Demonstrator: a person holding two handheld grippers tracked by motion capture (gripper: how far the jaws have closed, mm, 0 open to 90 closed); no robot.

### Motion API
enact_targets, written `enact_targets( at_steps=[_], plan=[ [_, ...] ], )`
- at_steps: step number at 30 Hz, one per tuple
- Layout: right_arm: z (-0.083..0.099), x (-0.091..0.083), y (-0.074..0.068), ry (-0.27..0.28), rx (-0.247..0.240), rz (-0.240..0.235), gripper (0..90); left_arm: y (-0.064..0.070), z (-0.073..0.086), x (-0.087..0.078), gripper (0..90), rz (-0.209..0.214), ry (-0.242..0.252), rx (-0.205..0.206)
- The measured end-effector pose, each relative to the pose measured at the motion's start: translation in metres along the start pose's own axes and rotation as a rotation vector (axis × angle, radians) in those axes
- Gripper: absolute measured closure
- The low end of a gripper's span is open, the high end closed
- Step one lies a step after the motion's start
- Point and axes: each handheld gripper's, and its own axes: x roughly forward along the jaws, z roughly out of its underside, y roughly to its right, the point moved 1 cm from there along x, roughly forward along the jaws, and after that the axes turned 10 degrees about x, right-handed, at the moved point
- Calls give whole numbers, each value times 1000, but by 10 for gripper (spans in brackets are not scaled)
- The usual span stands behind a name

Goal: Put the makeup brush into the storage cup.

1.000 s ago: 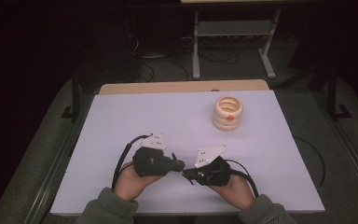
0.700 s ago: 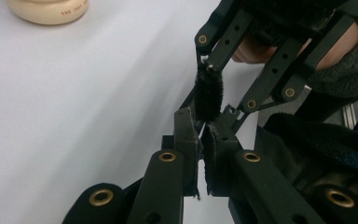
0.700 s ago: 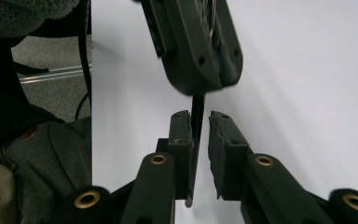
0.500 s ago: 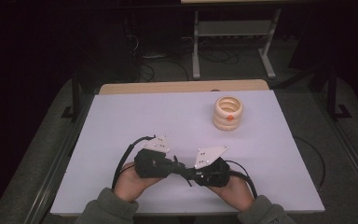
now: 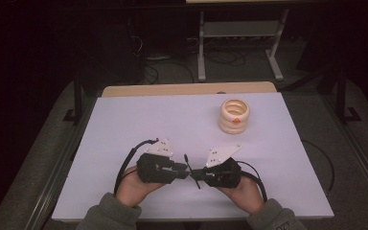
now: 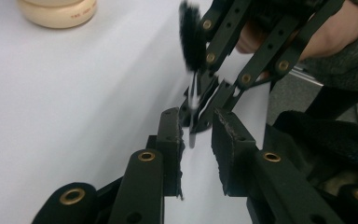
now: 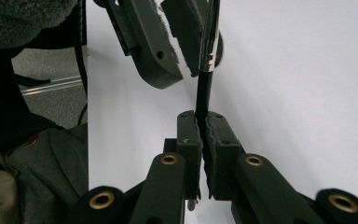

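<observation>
A thin black brush [image 5: 191, 170] with a silver ferrule stands between the two grippers at the table's front. My right gripper [image 7: 200, 116] is shut on its black handle [image 7: 203, 95]; it faces left in the high view [image 5: 195, 173]. The left gripper [image 6: 196, 122] is open and points at the right one, tips almost meeting [image 5: 186, 172]. The handle's lower end sits just beyond the gap between its pads [image 6: 170, 135]. The brush's dark bristle head [image 6: 191, 28] rises above the right gripper's jaws, blurred.
A cream stack of rings [image 5: 235, 116] with an orange spot stands on the white table [image 5: 139, 120] at the back right, also at the top left of the left gripper view [image 6: 58, 11]. Dark floor, cables and a metal stand lie beyond the table's far edge.
Both grippers have edged slightly closer together at the table's front. The brush now shows as a thin dark line between their tips.
</observation>
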Motion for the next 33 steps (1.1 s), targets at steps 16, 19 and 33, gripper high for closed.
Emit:
enact_targets(
  at_steps=[16,19,33],
  plan=[
    [4,-13,12,34,57,21,842,-5,11,-3,692,-56,-33,-10],
    [4,-14,14,39,62,25,842,-7,12,-4,687,-68,-45,1],
    [7,-25,22,57,88,46,842,-9,21,-5,684,-97,-70,-13]
  ],
)
